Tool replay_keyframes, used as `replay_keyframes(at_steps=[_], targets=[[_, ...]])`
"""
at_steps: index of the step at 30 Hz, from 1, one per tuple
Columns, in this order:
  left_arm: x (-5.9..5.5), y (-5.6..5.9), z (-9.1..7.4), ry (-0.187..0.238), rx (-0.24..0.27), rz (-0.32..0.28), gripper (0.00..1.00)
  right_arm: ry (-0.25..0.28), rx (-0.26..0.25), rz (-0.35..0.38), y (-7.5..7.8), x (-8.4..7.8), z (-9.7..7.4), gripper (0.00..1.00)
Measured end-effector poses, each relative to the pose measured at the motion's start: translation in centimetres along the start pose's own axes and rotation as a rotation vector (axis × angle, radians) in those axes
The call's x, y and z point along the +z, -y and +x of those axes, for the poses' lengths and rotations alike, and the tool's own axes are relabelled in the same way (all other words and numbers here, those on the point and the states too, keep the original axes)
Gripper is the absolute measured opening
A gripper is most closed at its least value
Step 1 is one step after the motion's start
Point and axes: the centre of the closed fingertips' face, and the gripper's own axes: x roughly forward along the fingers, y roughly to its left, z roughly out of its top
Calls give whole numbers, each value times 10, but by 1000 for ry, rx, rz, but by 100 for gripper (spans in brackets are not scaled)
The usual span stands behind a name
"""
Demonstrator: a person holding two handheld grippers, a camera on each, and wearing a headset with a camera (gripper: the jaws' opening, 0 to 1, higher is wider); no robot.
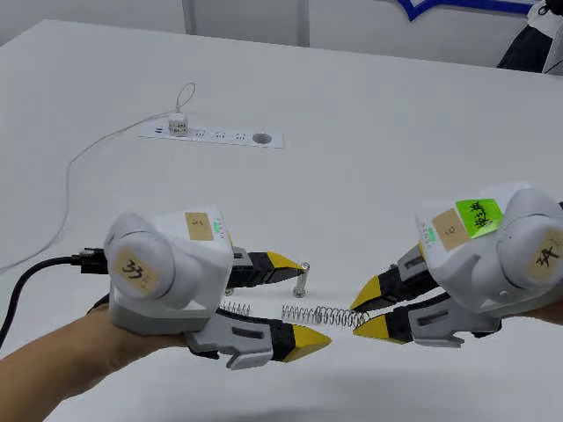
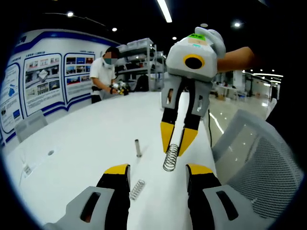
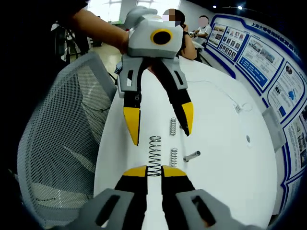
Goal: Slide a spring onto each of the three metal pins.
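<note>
Steel wire wound into a long spring is lying level at 6 o'clock in the head view. The right gripper is pinching its 3 o'clock end, jaws narrowed onto the last turns, probably so that the free end is pointing outward and can be steered over a pin. The metal pin is standing upright on the white table just at 11 o'clock of that free end, apart from it and bare of any spring. The left gripper is hovering with jaws spread wide and holding nothing, its tips flanking the free end, in my judgement to guide the coil or steady the pin. In the right gripper view a near short spring is lying just beside the pin and a far short spring is lying beyond it at 12 o'clock, likely spares for later pins. I am making out one pin. Whether others are standing behind the left gripper's body, or whether the long spring's free end is touching the table, I cannot tell.
</note>
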Motion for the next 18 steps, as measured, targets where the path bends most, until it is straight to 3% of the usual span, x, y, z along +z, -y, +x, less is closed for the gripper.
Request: replay_keyframes(at_steps=[12,18], targets=[[-4,3,1,-23,-1,4,33,-11,10,-25,-2,3,3,10],[2,6,3,-21,-19,19,28,-10,14,-33,-2,6,2,10]])
